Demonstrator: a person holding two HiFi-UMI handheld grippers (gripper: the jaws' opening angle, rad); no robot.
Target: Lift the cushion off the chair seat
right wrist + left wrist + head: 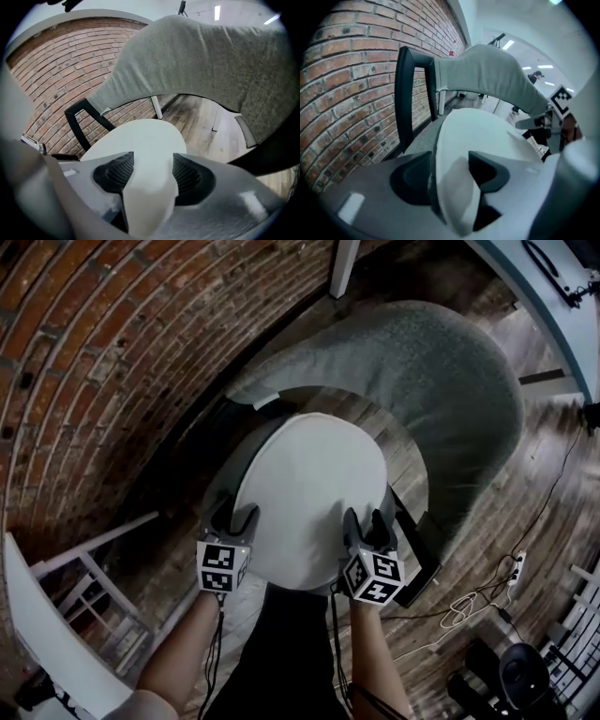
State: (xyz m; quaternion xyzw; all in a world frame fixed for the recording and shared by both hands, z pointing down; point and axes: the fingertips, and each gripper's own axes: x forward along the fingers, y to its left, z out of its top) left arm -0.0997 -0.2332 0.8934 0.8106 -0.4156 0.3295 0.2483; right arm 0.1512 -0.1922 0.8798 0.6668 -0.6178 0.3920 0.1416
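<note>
Nearest in the head view, the left gripper [234, 515] and right gripper [367, 518] sit at the chair [459, 399] front. Each straddles the near rim of the round white cushion [309, 493], which lies flat on the chair's seat. Their marker cubes [222, 568] bear only black-and-white squares, and no brand or lettering is readable anywhere.

Seen from the left gripper view, the jaws stand wide, one on each side of the rim, gripping nothing. Closing on so shallow a bite could likely let the soft edge slip free.

Over in the right gripper view, the jaws also gape, with the rim between the ribbed pads and seemingly unsqueezed. Held only at the chair's front, the cushion may sag and drag against the chair's backrest, or tilt if one side rises first.
</note>
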